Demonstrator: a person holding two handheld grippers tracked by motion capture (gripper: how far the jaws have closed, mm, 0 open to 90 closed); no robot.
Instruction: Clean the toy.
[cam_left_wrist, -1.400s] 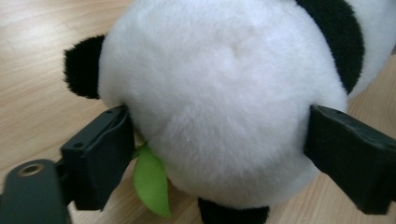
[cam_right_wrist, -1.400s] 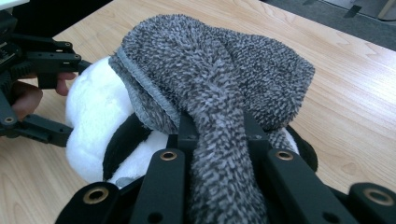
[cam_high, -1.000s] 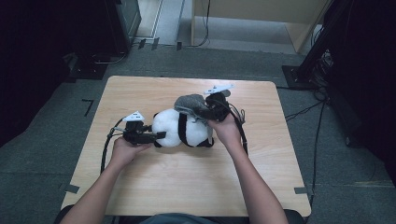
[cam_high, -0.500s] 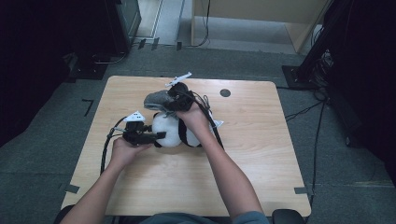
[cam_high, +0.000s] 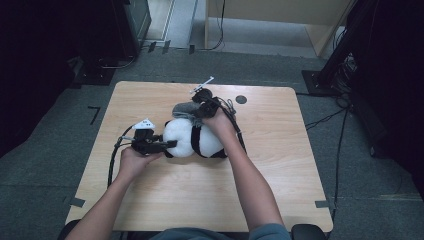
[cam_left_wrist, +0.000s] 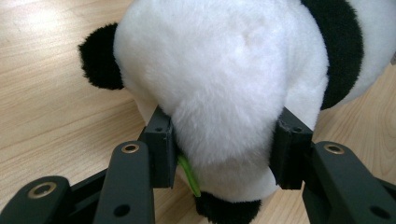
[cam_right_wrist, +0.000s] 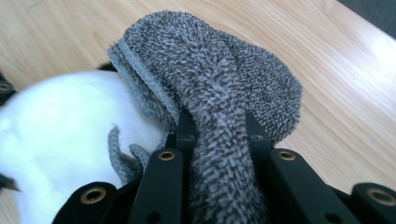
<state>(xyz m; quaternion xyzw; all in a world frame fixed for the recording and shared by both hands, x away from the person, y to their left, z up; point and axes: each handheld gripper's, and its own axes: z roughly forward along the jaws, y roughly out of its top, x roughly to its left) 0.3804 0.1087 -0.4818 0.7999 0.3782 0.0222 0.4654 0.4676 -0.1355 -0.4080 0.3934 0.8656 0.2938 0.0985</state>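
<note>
A light wooden desk (cam_high: 280, 200) stands on grey carpet floor (cam_high: 370, 200). A small dark round spot (cam_high: 241, 99) lies on the desk near its far edge. Beyond it stands pale wooden furniture (cam_high: 300, 22), with black cables (cam_high: 330, 117) trailing across the floor at the right.

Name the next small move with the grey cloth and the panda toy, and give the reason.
Probably lower the grey cloth onto the panda toy. The right gripper pinches the cloth just above the toy's white fur, and the left gripper, whose jaws have just been closing, presses the toy's sides on the table.
</note>
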